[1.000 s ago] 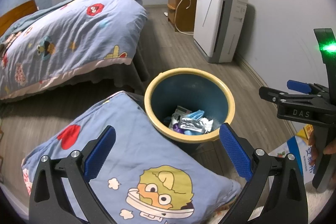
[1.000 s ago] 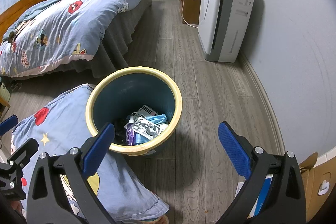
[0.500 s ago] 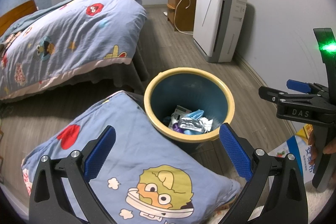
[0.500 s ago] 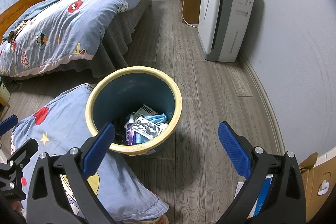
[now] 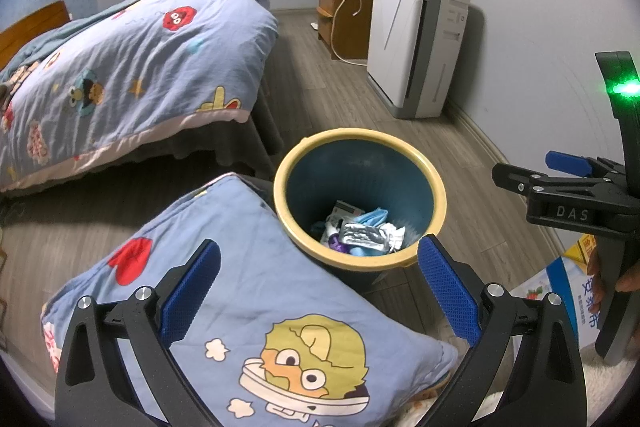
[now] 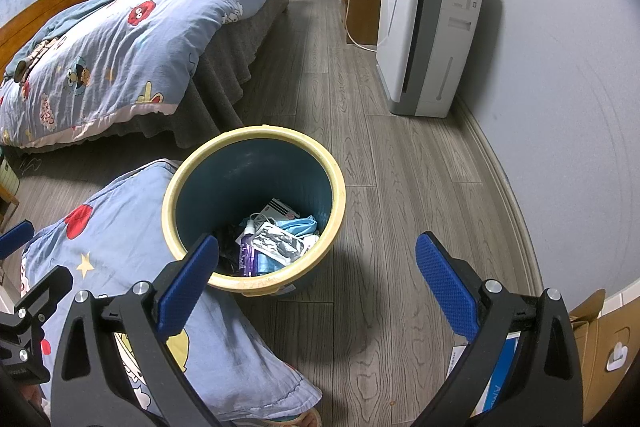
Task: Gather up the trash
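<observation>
Both handheld grippers are hovering above a bedroom floor with their blue-padded fingers spread wide and nothing between them. From its own camera, the left gripper is hanging over a blue cartoon-print pillow that is lying on the wood floor. The right gripper is hanging over bare floor, just to the right of a round trash bin.

That bin, dark blue with a pale yellow rim, is standing upright on the floor, touching the pillow's edge. Trash is lying at its bottom: a crumpled silver foil wrapper, a blue face mask, a small purple bottle and a striped white packet.

In the left camera's view, the right gripper is also showing at the far right edge, seen from the side, with a green light glowing on it and part of a hand wrapping its handle.

Behind the bin, a bed with a blue cartoon quilt is filling the left side of the room. A tall white air purifier is standing against the right wall, with a wooden cabinet beyond it. A blue and white printed box is lying on the floor at the lower right.
</observation>
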`<state>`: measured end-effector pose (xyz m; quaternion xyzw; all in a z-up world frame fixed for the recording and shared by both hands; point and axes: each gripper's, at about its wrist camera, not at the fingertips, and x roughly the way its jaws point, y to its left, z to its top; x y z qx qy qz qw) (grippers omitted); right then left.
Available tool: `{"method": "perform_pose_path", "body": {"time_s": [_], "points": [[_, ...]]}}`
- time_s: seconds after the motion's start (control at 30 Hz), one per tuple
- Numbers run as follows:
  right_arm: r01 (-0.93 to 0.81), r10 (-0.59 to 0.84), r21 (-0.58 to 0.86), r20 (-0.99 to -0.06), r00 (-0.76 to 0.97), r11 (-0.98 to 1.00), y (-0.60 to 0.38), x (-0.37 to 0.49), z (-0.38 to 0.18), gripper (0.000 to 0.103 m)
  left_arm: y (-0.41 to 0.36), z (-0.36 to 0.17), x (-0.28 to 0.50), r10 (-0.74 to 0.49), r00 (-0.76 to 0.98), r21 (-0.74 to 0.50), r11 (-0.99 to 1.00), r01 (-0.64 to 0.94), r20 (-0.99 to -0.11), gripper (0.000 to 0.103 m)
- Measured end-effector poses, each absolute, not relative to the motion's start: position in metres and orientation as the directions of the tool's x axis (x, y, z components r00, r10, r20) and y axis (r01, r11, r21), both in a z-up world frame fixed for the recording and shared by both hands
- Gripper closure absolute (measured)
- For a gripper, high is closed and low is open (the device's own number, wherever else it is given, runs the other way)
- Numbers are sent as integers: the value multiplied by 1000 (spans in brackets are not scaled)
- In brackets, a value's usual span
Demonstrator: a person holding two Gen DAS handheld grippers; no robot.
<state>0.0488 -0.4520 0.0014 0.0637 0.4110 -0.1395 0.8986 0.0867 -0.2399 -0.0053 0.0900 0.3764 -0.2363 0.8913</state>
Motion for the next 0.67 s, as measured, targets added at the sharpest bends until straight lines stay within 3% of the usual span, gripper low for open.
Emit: {"method": "perform_pose_path", "body": {"time_s": [0.23, 0.67], "points": [[304, -199, 0, -757, 623, 953, -452, 49, 1, 6, -239, -5, 86, -385, 593, -52, 865, 499, -708, 5], [329, -221, -16, -771, 597, 944, -457, 48, -5, 6, -237, -6, 82, -365, 582, -11, 853, 521, -727, 5]]}}
